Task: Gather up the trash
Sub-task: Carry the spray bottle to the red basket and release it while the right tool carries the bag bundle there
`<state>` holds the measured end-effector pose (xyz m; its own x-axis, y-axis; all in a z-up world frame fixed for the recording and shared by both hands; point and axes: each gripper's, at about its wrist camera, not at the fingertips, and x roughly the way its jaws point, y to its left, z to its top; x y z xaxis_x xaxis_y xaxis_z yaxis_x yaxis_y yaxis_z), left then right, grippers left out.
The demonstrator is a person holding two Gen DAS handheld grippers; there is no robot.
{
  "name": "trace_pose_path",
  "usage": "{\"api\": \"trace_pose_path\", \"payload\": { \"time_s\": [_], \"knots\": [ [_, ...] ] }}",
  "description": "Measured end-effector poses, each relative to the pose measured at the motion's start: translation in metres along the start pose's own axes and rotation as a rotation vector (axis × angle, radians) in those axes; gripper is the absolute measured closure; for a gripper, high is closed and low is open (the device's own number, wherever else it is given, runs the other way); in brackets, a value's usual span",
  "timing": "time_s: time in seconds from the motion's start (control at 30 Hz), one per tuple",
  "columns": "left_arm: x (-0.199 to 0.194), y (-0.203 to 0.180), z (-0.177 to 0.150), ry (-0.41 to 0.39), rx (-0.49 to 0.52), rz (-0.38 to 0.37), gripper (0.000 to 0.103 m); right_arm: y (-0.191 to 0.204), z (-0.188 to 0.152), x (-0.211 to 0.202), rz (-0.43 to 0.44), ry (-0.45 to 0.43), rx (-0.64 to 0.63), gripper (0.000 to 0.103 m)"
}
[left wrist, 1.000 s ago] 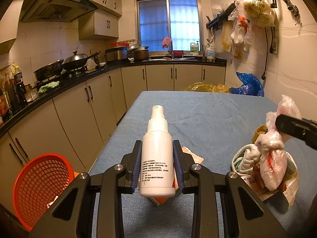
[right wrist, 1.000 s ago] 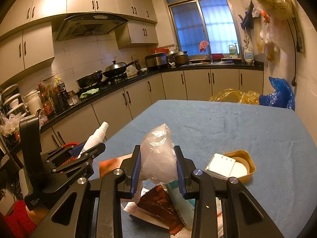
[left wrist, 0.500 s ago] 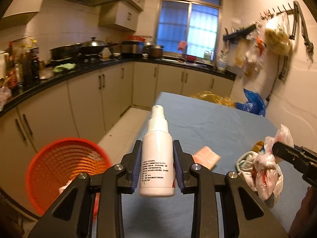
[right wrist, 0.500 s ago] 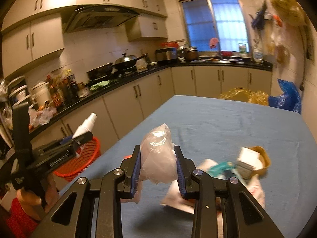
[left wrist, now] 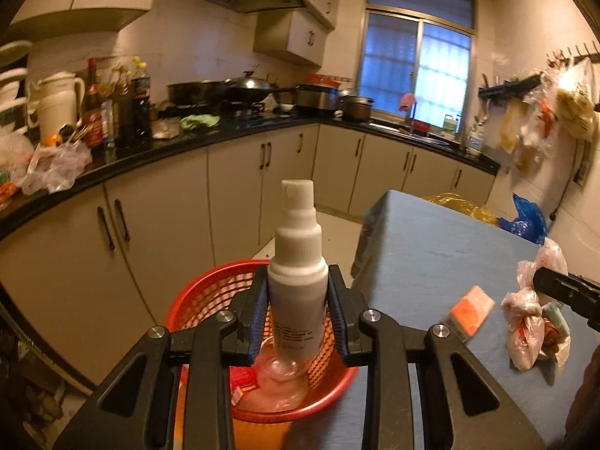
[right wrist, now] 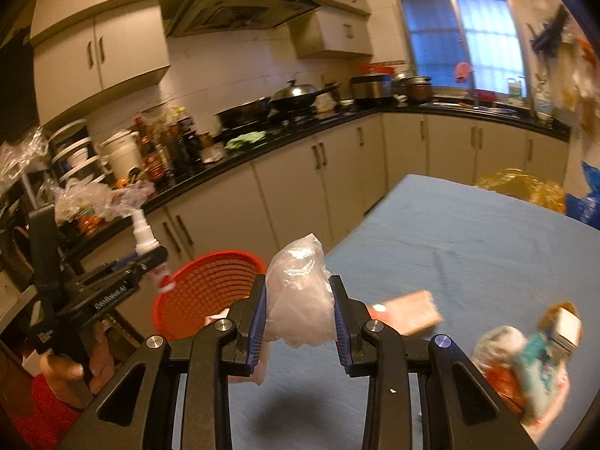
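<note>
The left claw point(left wrist: 299, 315) is closed on a white spray bottle point(left wrist: 298, 281); its two blue pads press the sides of the bottle, which stands upright with the nozzle on top. In the left wrist view, directly behind and below the bottle, there is a red basket point(left wrist: 210, 300) in the lower centre of the frame, with some trash lying at its bottom. The basket is beside the edge of the bench point(left wrist: 431, 255), which is covered with a blue cloth and fills the right half of the frame.

The right claw point(right wrist: 300, 317) is closed on a thin clear plastic bag point(right wrist: 300, 292); the pads pinch the bag from both sides and its top sticks up between them. In the right wrist view the red basket is to the left of this claw, in the lower left centre. At the left edge of that frame a hand point(right wrist: 71, 360) holds the left claw with the bottle above the basket.

On the bench, near the right claw, lies an orange packet point(right wrist: 407, 311). At the lower right there is a pile of other trash point(right wrist: 525, 367), blurred. The kitchen cabinets point(right wrist: 300, 180) run along the wall behind.
</note>
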<state>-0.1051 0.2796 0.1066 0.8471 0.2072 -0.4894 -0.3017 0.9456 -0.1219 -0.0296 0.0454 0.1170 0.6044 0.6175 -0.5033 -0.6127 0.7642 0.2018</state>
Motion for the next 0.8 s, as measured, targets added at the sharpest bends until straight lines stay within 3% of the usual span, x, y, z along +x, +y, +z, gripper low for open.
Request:
{"api": "trace_pose_path", "payload": {
  "time_s": [0.33,0.8],
  "knots": [
    [0.027,0.031,-0.013,0.060,-0.042,0.010,0.074,0.052,0.013,0.074,0.051,0.098,-0.073,0.068],
    [0.054,0.050,-0.028,0.114,-0.050,0.011,0.074,0.074,0.012,0.152,0.064,0.209,-0.079,0.066]
  ]
}}
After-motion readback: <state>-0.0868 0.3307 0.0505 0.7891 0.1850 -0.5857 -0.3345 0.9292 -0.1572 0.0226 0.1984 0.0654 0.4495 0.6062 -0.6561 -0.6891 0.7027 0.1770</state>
